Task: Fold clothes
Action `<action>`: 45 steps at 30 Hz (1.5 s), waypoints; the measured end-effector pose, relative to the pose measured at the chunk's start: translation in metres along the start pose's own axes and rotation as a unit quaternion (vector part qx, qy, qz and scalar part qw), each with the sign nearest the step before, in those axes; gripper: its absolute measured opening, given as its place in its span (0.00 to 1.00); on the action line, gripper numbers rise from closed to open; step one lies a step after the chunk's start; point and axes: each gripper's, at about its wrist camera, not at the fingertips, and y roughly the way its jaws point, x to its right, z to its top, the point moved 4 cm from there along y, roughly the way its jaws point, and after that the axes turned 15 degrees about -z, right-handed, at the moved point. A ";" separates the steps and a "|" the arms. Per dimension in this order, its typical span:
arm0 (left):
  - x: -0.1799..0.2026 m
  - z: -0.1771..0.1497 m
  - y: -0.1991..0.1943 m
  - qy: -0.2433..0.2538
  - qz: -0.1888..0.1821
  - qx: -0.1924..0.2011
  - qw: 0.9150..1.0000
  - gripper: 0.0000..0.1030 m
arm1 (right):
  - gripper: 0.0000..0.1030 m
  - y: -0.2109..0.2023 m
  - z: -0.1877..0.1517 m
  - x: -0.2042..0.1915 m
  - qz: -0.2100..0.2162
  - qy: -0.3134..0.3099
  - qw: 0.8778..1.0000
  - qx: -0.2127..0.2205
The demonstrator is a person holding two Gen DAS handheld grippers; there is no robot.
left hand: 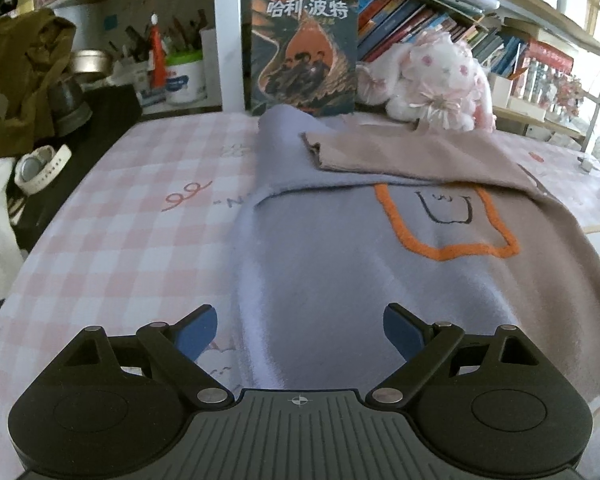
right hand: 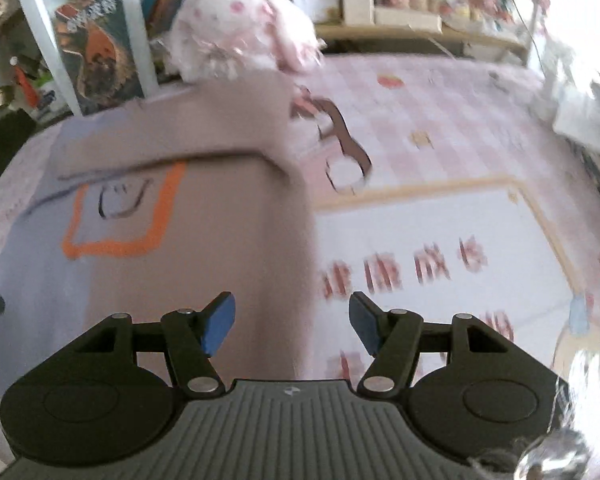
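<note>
A sweater, half lilac-blue and half taupe (left hand: pixel 340 264), lies flat on the pink checked table cover, with an orange outline patch (left hand: pixel 444 224) on its chest and both sleeves folded across the top. My left gripper (left hand: pixel 300 330) is open and empty, over the sweater's near lilac part. My right gripper (right hand: pixel 291 326) is open and empty, over the taupe right edge of the sweater (right hand: pixel 228 216); that view is blurred.
A pink plush toy (left hand: pixel 440 80) and a standing book (left hand: pixel 304 48) are behind the sweater, under book shelves. A brown garment (left hand: pixel 16 80), a white watch (left hand: pixel 40 168) and jars lie at the left. The checked cover (right hand: pixel 440 128) extends to the right.
</note>
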 end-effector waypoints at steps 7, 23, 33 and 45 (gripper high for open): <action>0.000 -0.004 -0.002 -0.034 0.006 -0.007 0.999 0.89 | 0.59 -0.001 -0.013 0.002 0.019 -0.012 1.000 -0.005; -0.006 -0.033 -0.011 -0.132 0.030 -0.037 0.990 0.64 | 0.43 -0.005 -0.032 0.013 0.097 -0.024 0.995 -0.025; -0.008 -0.022 -0.008 -0.128 0.025 -0.038 0.991 0.05 | 0.12 -0.006 -0.037 0.005 0.100 -0.033 0.994 -0.020; -0.017 -0.018 -0.014 -0.163 -0.015 -0.034 0.986 0.18 | 0.12 -0.022 -0.023 -0.007 0.134 -0.013 0.991 0.003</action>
